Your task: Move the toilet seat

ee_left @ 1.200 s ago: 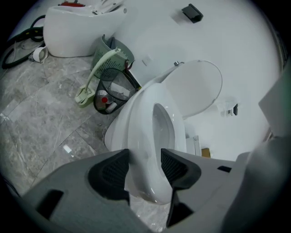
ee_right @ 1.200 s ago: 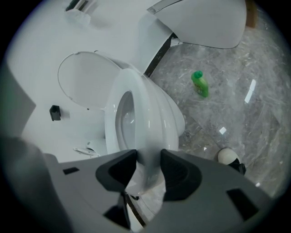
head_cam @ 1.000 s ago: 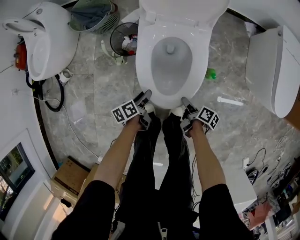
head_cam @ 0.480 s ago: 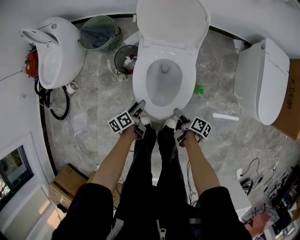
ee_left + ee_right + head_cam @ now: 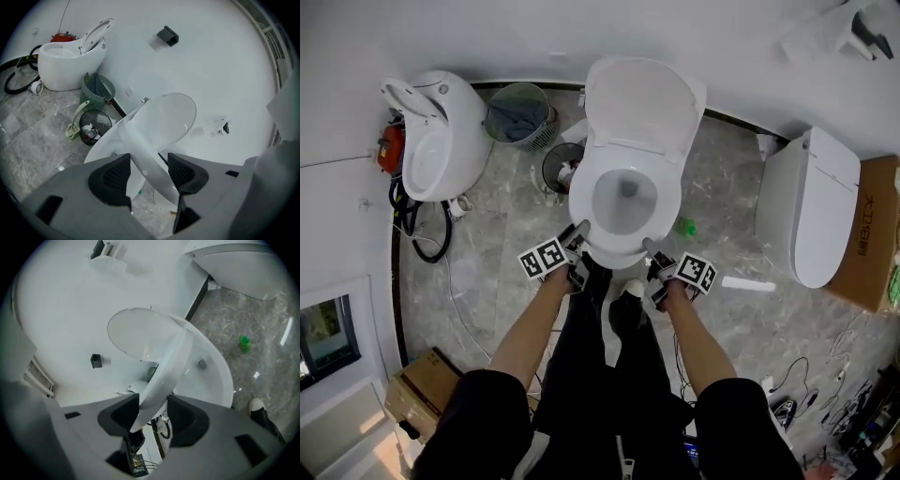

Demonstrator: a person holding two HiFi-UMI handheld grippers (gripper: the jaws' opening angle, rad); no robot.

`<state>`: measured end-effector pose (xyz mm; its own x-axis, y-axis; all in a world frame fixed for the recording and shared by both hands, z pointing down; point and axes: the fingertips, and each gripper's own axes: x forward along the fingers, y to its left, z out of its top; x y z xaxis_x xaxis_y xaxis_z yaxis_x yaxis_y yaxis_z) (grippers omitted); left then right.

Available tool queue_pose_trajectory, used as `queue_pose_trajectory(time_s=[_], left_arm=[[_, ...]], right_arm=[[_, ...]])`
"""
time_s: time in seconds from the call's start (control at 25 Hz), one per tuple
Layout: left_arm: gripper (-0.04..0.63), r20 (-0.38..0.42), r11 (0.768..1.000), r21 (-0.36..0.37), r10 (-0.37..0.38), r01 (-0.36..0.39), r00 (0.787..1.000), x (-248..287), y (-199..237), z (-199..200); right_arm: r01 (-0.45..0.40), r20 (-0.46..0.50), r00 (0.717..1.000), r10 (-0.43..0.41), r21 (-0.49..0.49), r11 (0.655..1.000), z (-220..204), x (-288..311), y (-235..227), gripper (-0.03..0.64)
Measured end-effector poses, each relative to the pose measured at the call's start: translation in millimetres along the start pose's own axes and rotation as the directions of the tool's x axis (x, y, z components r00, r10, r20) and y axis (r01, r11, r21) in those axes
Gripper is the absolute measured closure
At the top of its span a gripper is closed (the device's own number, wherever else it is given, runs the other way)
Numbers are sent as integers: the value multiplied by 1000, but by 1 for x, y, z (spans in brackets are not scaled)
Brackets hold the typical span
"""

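So both claws are on the white plastic toilet seat point(image 5: 173, 357) right at its front edge, one either side of the middle. The left gripper point(image 5: 149, 169) is only slightly open, just the thickness of the seat. The rim runs straight through the gap as a slanted white blade, and the ribbed black pads point(image 5: 112, 178) sit tight against it on both sides, as far as I can see. Same deal with the right gripper point(image 5: 153, 411). It's closed down onto the seat edge, which fills the gap between its two dark pads and runs up and away from the jaws toward the hinge end.

From either claw's view the seat is tilted up off the white ceramic bowl point(image 5: 213, 376). On the right claw's side the bowl rim sits lower and off to the right of the seat. Past the far end of the seat is the rounded white lid point(image 5: 645, 108), standing up against the plain white wall point(image 5: 211, 61).

Other stuff around:
- Off to the left of the left claw there's a black wire waste basket point(image 5: 91, 129) with rubbish in it. A green ribbed bin point(image 5: 96, 91) sits just behind it.
- Further left is a second white toilet point(image 5: 70, 61) with its seat up.
- To the right of the right claw, a small green object point(image 5: 243, 343) lies on the grey marble floor point(image 5: 497, 253). Beyond that is another closed white toilet point(image 5: 811, 206).

From the head camera both claws sit just ahead of the person's legs, close together, touching the front of the seat.
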<state>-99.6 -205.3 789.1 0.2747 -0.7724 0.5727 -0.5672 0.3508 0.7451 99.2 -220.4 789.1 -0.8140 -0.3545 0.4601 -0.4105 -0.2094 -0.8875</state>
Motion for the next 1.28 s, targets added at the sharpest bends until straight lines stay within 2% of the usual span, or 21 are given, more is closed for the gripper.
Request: queue_pose_trajectory(time_s=[0.16, 0.36, 0.48, 0.6, 0.96, 1.04, 1.12, 1.16, 1.2, 1.28], left_arm=[[338, 29, 998, 1, -68, 68, 997, -2, -28, 30], [319, 74, 986, -10, -163, 165, 984, 10, -73, 76], [318, 91, 979, -21, -198, 201, 976, 23, -98, 102], [317, 103, 971, -32, -232, 237, 967, 37, -119, 130], [331, 59, 955, -17, -294, 295, 954, 89, -163, 196], [334, 38, 954, 6, -300, 300, 953, 102, -170, 205], [365, -2, 952, 78, -296, 295, 955, 114, -175, 213], [421, -25, 949, 126, -289, 289, 957, 119, -176, 217], [440, -47, 943, 168, -284, 288, 958, 123, -178, 220], [439, -77, 931, 209, -289, 299, 954, 129, -181, 227]], right_arm=[[-38, 39, 998, 38, -6, 999, 19, -1, 37, 420], [-120, 96, 988, 121, -14, 993, 62, 1, 88, 416], [-132, 154, 979, 130, 0, 991, 91, 2, 112, 419], [-168, 229, 960, 158, 25, 985, 120, 10, 134, 431], [-234, 431, 887, 164, 113, 966, 204, 39, 178, 451], [-238, 459, 875, 156, 125, 963, 221, 46, 182, 449], [-248, 486, 861, 152, 140, 959, 239, 53, 186, 449], [-257, 498, 853, 154, 145, 955, 246, 57, 188, 449], [-265, 508, 847, 156, 149, 953, 254, 61, 190, 449], [-262, 521, 841, 146, 155, 953, 267, 70, 193, 448]])
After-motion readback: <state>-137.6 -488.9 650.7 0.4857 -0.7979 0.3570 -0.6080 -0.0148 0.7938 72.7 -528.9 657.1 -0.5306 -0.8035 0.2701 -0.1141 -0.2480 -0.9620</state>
